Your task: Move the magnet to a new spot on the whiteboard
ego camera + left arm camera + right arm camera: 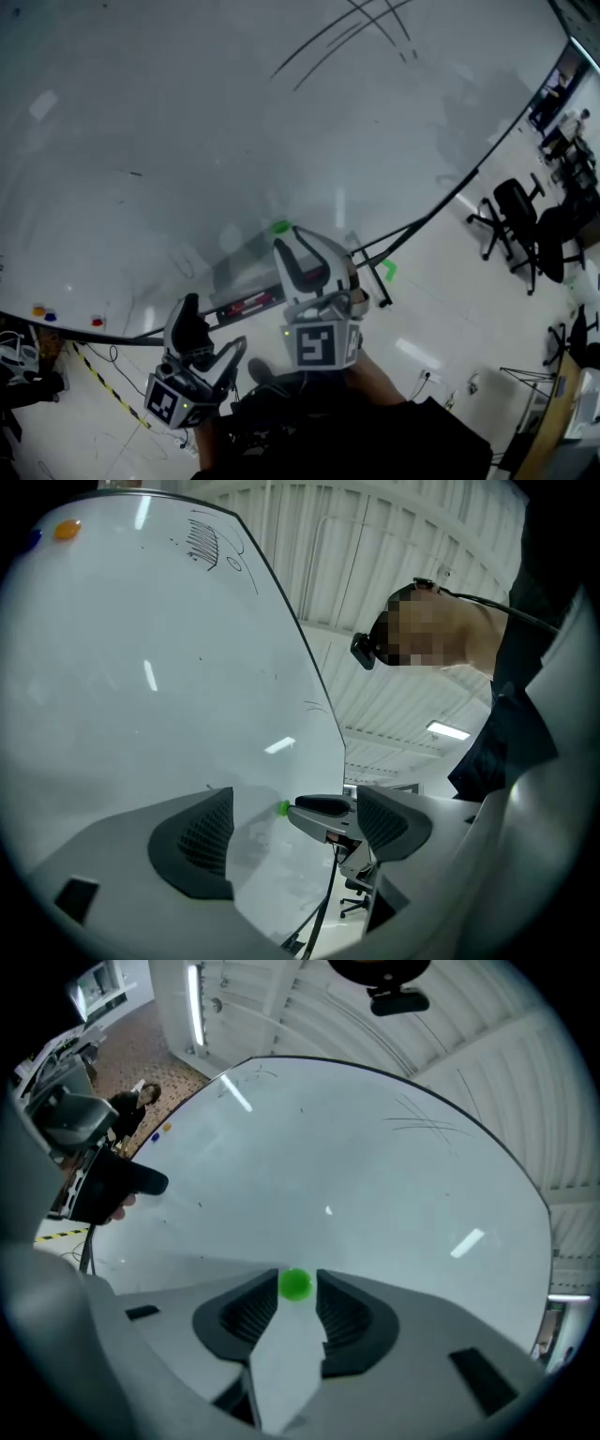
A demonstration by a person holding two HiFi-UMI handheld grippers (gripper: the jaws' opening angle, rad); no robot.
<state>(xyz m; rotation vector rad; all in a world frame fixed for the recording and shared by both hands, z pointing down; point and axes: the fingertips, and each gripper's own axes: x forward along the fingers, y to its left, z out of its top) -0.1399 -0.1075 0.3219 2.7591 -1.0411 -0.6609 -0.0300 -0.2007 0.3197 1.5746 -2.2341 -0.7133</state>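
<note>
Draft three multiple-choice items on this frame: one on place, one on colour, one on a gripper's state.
1. Where is the magnet?
A) on the whiteboard, between the right gripper's jaw tips
B) at the whiteboard's top edge, far from both grippers
C) off the whiteboard, held in the air

2. What colour is that magnet?
A) red
B) green
C) black

3. How does the left gripper stand?
A) shut on the magnet
B) shut, empty
C) open, nothing between its jaws

Answers:
1 A: the right gripper view shows it on the board between the two pads.
2 B: it shows bright green in all three views.
3 C: the left gripper view shows its jaws apart, with nothing in the gap.
</note>
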